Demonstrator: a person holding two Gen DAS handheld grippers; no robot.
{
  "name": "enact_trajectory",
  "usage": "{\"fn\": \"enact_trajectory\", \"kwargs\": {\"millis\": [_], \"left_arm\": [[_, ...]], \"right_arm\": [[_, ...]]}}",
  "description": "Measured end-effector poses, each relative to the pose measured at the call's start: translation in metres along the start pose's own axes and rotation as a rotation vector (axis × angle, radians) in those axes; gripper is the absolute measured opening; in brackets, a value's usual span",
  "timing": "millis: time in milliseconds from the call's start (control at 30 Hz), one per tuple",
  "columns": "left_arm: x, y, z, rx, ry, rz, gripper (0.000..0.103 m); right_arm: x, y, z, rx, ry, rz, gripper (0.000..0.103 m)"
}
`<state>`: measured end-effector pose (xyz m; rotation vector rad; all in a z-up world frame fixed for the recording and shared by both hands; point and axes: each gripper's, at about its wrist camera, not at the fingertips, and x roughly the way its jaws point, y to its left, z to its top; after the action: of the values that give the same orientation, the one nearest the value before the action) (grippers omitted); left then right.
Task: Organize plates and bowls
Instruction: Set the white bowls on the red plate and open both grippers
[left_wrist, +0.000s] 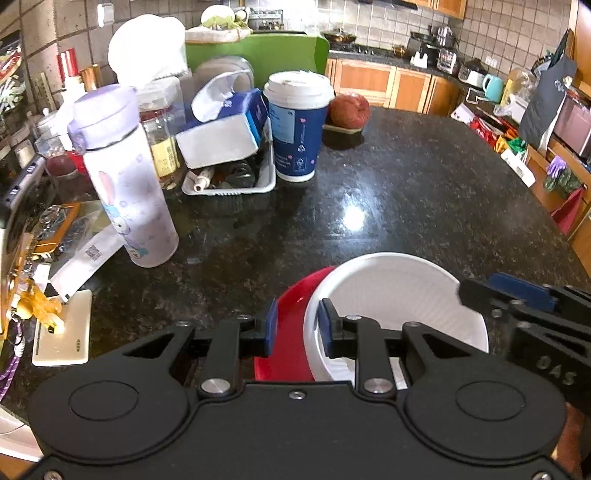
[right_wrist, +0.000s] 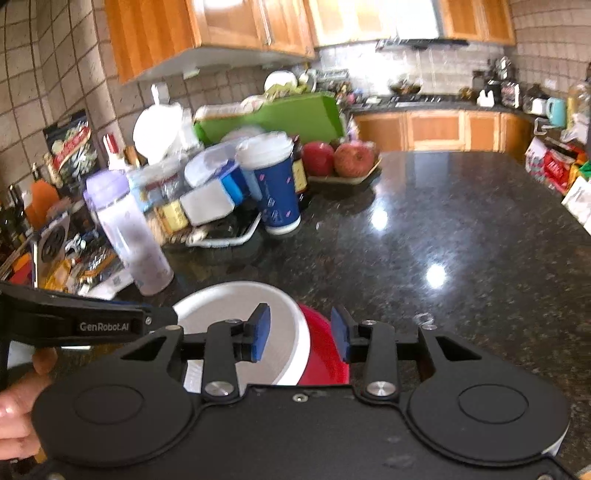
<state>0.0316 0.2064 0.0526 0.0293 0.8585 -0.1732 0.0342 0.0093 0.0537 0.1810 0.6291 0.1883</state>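
Nesting done: white bowl (left_wrist: 399, 295) sits in red bowl (left_wrist: 291, 332) on desk (left_wrist: 406, 192). Left tongs (left_wrist: 295, 328) straddle both rims, pads clear; right tongs (right_wrist: 301, 332) likewise, released. No plates visible; further sorting undetermined.

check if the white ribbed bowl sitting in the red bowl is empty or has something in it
Empty: the white ribbed bowl shows only bare ribbed walls, nested in the red bowl.

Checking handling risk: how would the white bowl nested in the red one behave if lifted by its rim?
The white bowl looks rigid, probably ceramic or hard plastic, so breakable. Sitting loosely inside the red bowl, it should lift free.
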Motion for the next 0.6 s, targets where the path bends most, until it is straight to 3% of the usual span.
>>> {"fn": "enact_trajectory", "kwargs": {"millis": [267,600], "left_arm": [[-0.019,0.000,-0.010,-0.007,-0.112,0.128,0.035],[-0.042,-0.001,-0.027,-0.043,-0.125,0.112,0.035]], "right_arm": [[-0.032,0.001,-0.013,-0.032,-0.093,-0.092,0.041],[-0.046,-0.001,-0.029,-0.041,-0.067,-0.102,0.041]]}}
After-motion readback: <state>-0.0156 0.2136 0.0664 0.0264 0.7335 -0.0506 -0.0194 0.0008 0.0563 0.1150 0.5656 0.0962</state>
